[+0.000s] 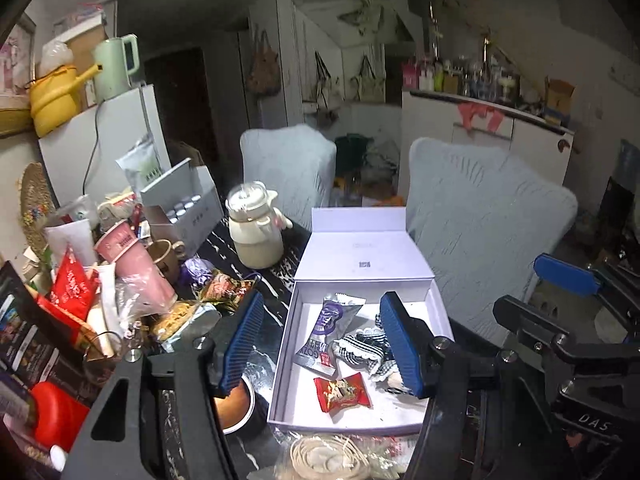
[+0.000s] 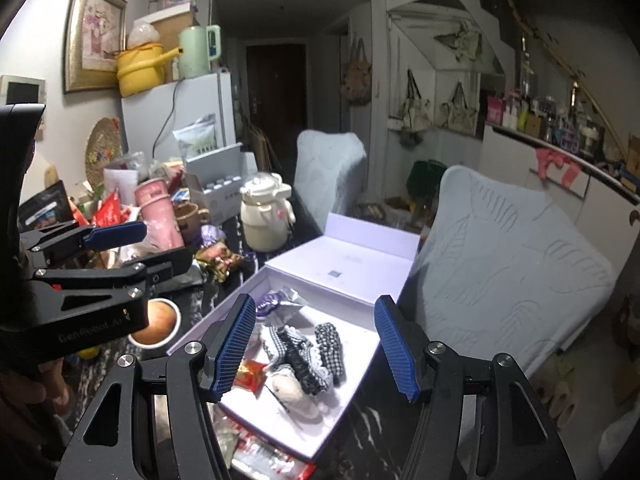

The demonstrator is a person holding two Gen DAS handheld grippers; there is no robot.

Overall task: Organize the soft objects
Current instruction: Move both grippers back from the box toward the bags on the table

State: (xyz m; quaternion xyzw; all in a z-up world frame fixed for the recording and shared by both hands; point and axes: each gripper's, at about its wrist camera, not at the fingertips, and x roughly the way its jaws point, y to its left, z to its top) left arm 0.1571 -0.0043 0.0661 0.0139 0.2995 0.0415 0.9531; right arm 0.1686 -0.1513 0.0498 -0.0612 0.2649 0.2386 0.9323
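Along the left edge of the tabletop (image 1: 276, 276) stands a heap of clutter: red snack packets (image 1: 74, 288), a pink cup (image 1: 132, 260) and a brown mug (image 1: 164, 256), with a grey carton (image 1: 188, 204) of small bottles behind them. Near the table's far edge sits a cream kettle (image 1: 256, 228). A cup of brown drink (image 2: 158, 322) stands just beside the left wall of the white box (image 1: 288, 364).

The left gripper (image 1: 320, 344) hangs above the box's left wall, its blue fingers (image 1: 240, 340) apart and nothing between them.

The box lies open at the middle of the table, its lid (image 1: 360, 252) folded back toward the far edge. Inside, toward the far wall, lies a purple-and-silver snack packet (image 1: 326, 328); a red snack packet (image 1: 342, 392) lies near the front wall. To their right is the checked black-and-white cloth with lace trim (image 2: 304, 356), bunched up, and a small beige plush toy (image 2: 290, 394) touching its near end.

The right gripper (image 2: 316, 348) hovers over the box's right half, fingers (image 2: 394, 344) likewise apart and empty.

Beyond the table's right edge stand two chairs in pale covers (image 2: 508, 248).
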